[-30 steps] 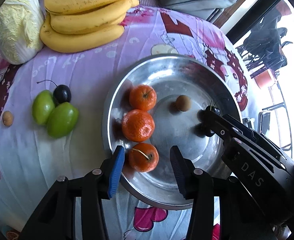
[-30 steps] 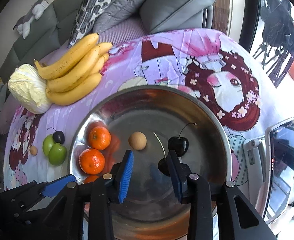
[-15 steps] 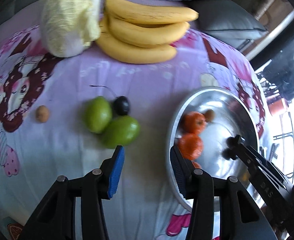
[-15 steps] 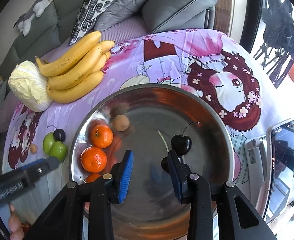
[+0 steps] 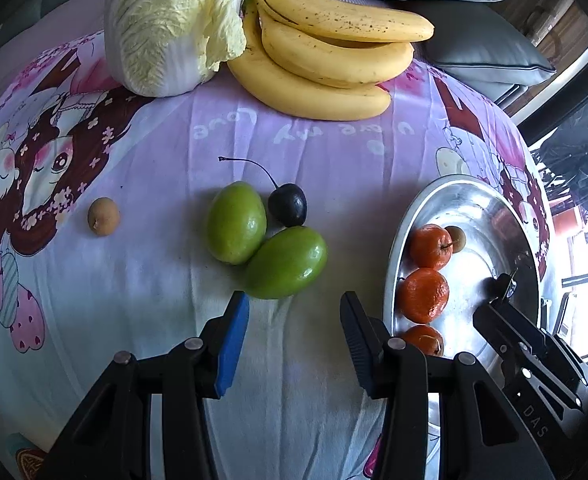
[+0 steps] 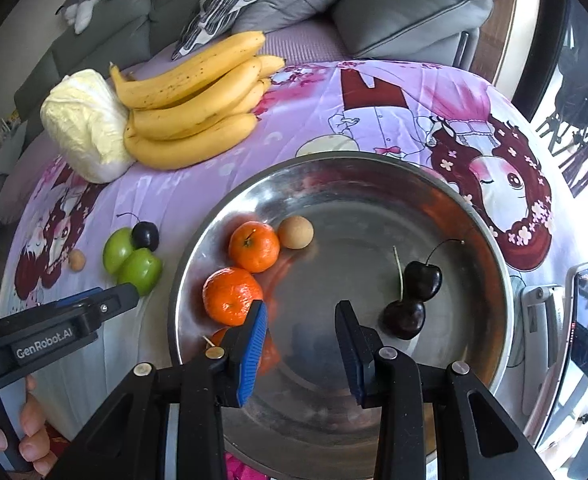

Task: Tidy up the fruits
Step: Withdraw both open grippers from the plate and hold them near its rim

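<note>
Two green fruits (image 5: pixel 235 222) (image 5: pixel 287 262), a dark cherry (image 5: pixel 288 204) and a small brown longan (image 5: pixel 103 216) lie on the purple cartoon cloth. My left gripper (image 5: pixel 294 308) hangs open and empty just short of the nearer green fruit. To the right stands a metal bowl (image 6: pixel 354 216). It holds three oranges, two in clear view (image 6: pixel 253 246) (image 6: pixel 231 294), a longan (image 6: pixel 296 232) and two cherries (image 6: pixel 422 280) (image 6: pixel 404 318). My right gripper (image 6: pixel 301 312) is over the bowl, open, with nothing between its fingers.
A bunch of bananas (image 5: pixel 326 52) and a napa cabbage (image 5: pixel 165 20) lie at the far side of the cloth, with grey cushions (image 6: pixel 406 12) behind. A phone on a stand (image 6: pixel 586 312) sits right of the bowl. A hand (image 6: pixel 29 440) holds the left gripper.
My left gripper has swung left, from over the bowl's oranges to the cloth near the green fruits. The longan in the bowl has rolled against the far orange. The right gripper shifted slightly.
</note>
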A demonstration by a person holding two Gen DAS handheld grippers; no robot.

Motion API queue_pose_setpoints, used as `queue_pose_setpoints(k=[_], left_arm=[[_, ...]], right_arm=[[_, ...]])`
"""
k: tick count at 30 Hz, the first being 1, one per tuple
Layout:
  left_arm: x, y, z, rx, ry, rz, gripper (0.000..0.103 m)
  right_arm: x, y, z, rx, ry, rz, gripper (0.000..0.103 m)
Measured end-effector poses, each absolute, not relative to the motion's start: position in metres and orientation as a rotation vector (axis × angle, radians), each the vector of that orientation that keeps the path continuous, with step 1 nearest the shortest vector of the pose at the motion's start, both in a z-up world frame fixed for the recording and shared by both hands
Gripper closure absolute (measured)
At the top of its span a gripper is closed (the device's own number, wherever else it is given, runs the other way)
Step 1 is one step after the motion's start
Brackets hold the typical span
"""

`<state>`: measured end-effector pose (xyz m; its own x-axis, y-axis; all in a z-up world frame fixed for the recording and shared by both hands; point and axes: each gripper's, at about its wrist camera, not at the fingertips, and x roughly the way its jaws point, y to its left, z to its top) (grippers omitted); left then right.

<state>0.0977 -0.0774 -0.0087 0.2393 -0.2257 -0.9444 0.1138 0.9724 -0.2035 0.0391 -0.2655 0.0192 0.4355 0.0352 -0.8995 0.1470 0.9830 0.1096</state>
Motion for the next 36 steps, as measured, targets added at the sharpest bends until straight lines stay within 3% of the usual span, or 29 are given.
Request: queue_pose_setpoints(k=[4, 7, 12, 14, 17, 20, 33, 36], left_arm=[[0.0976, -0.0762, -0.0088, -0.100, 1.309, -0.235, 0.054], [0.0976, -0.0751, -0.0090, -0.100, 1.308, -0.236, 0.041], [0.0973, -0.0770, -0.0067, -0.082, 1.299, -0.236, 0.038], [0.0974, -0.0777, -0.0065, -0.076, 1.294, -0.234, 0.030], [0.0976, -0.0781, -0.0056, -0.069, 1.284, -0.231, 0.028], [0.0977, -0.0770, -0.0056, -0.070, 1.279, -0.225, 0.018], [0.0978, -0.0765, -0.0046, -0.060, 1.261, -0.220, 0.018], [0.0980, -0.0762, -0.0044, -0.057, 1.260, -0.216, 0.017]], right_arm=[[0.0385, -0.2643, 0.0186, 0.182, 1.122, -0.077, 0.062], [0.0380, -0.2672, 0.0217, 0.198, 1.101, -0.092, 0.033], [0.0386, -0.2686, 0.0223, 0.206, 1.095, -0.099, 0.031], [0.0394, -0.2675, 0.0204, 0.200, 1.102, -0.099, 0.029], [0.0400, -0.2663, 0.0199, 0.197, 1.101, -0.093, 0.025], [0.0399, -0.2657, 0.0191, 0.195, 1.099, -0.091, 0.020], [0.0407, -0.2634, 0.0169, 0.188, 1.099, -0.075, 0.013], [0.0410, -0.2635, 0.0160, 0.185, 1.100, -0.075, 0.001]])
